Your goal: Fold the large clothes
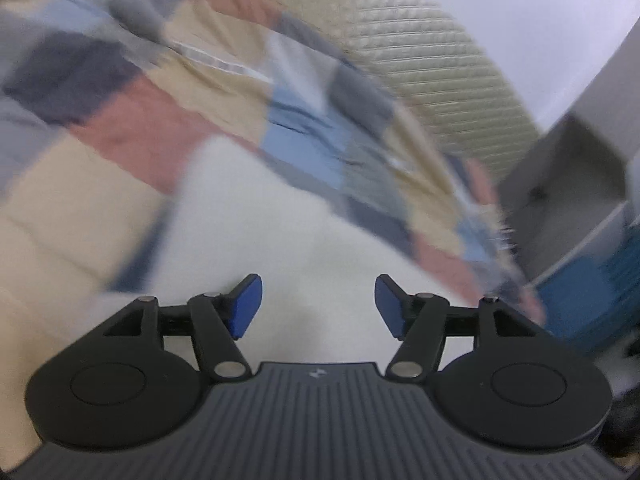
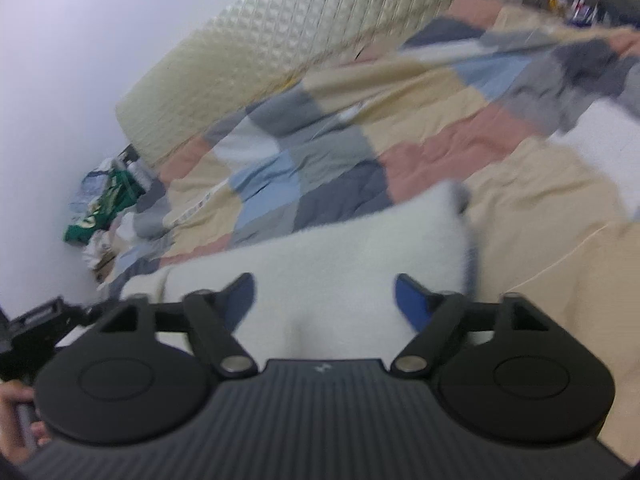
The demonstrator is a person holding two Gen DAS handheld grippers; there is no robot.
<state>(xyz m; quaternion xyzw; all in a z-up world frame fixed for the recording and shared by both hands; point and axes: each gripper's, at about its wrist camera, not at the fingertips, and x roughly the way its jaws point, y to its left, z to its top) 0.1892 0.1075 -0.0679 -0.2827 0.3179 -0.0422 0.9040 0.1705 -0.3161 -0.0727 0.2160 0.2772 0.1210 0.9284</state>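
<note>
the white fleecy garment [image 2: 340, 248] lies flat on the patchwork quilt [image 2: 320, 152] that covers the bed, right in front of both grippers. in the right wrist view its long axis runs slantwise, from low left near the dark quilt edge up to a blunt end at the right, where it meets the tan patches. in the left wrist view the same white cloth [image 1: 280, 240] spreads from the gripper up toward the pink and blue squares, its far edge slanting; blur hides finer detail. the left gripper [image 1: 319, 306] stands open, blue pads [image 1: 248, 304] apart over the white cloth with nothing pinched between them. the right gripper [image 2: 325, 302] is open wider, also gripping nothing. a cream quilted headboard [image 2: 260, 52] rises behind the quilt, and a heap of green and pale clothes [image 2: 108, 208] sits by the wall.
</note>
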